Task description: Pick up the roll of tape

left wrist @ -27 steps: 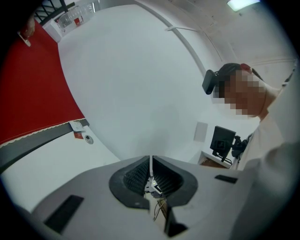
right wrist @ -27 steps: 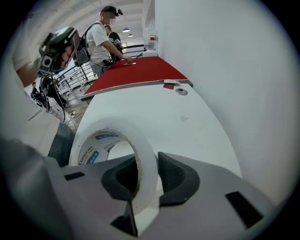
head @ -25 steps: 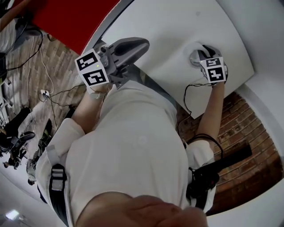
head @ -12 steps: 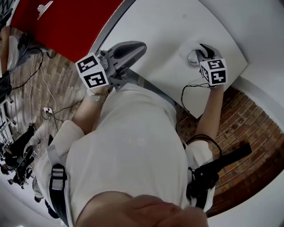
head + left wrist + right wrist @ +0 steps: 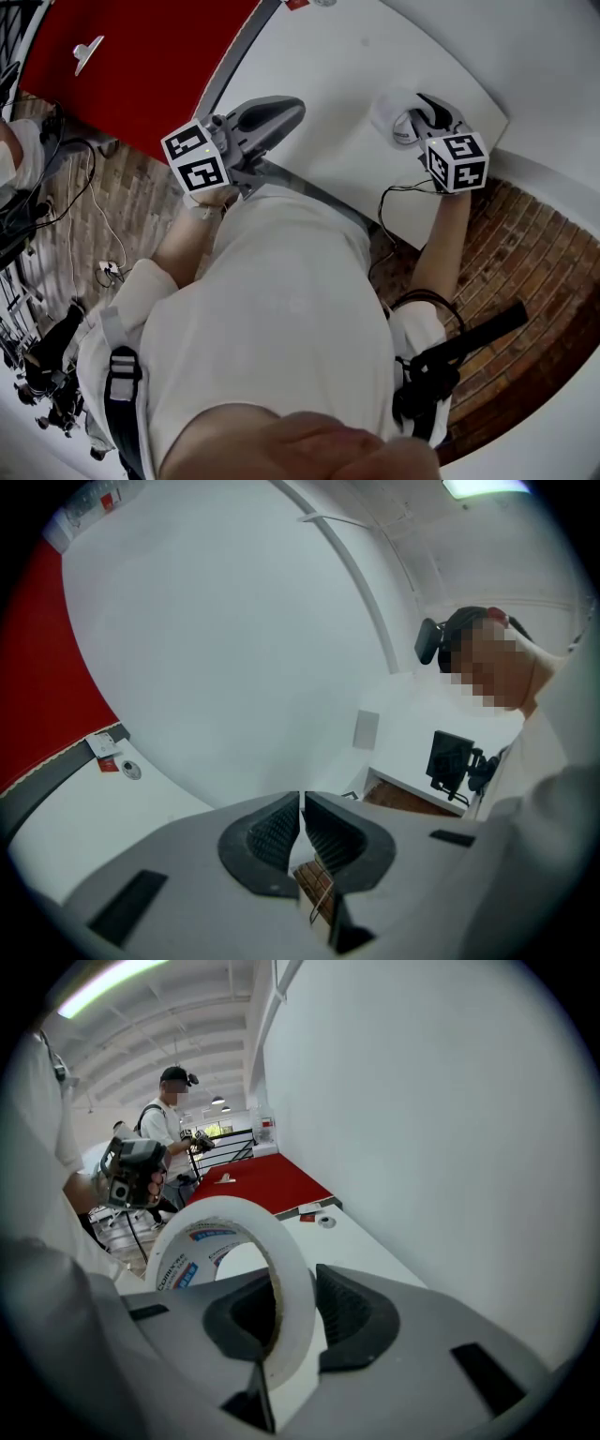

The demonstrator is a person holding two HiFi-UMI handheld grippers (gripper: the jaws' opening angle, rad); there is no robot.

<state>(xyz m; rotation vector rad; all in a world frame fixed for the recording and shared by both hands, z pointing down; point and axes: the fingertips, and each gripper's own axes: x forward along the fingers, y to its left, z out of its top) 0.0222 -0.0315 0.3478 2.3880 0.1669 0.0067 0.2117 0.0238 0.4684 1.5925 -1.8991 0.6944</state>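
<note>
The right gripper view shows the right gripper (image 5: 295, 1309) with its fingers (image 5: 354, 1305) clamping the tape (image 5: 225, 1211) wall. Only the head view places the tape over the counter (image 5: 328, 84). The left gripper (image 5: 302, 822) has its fingers (image 5: 270, 832) closed and empty.

Head view steeply down; gripper views close along jaws; all share table (image 5: 328, 84)
</note>
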